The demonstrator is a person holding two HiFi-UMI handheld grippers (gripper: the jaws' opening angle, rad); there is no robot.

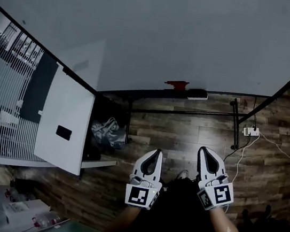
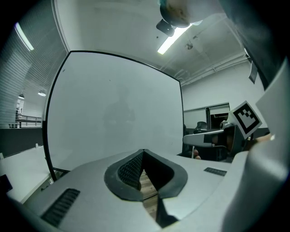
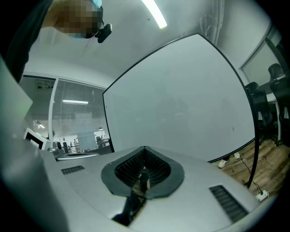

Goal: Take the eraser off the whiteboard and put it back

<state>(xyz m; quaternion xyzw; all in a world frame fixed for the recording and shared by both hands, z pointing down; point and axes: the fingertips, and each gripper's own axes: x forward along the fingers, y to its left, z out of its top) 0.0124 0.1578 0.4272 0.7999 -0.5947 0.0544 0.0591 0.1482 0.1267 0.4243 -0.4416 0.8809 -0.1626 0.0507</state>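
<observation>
My left gripper [image 1: 156, 152] and right gripper [image 1: 203, 150] both clenched, empty. Eraser [image 1: 197, 94] at whiteboard [image 1: 146, 32] bottom edge: probably light, rigid; pinch long sides.

No legible txt, nos. or brands anywhere. Only a b/w square code marker [image 1: 139, 195] on left hand-held gripper [image 1: 155, 153] cube, and a second marker [image 1: 222, 194] on right hand-held gripper [image 1: 203, 150] cube. Both are patterns, not letters.
</observation>
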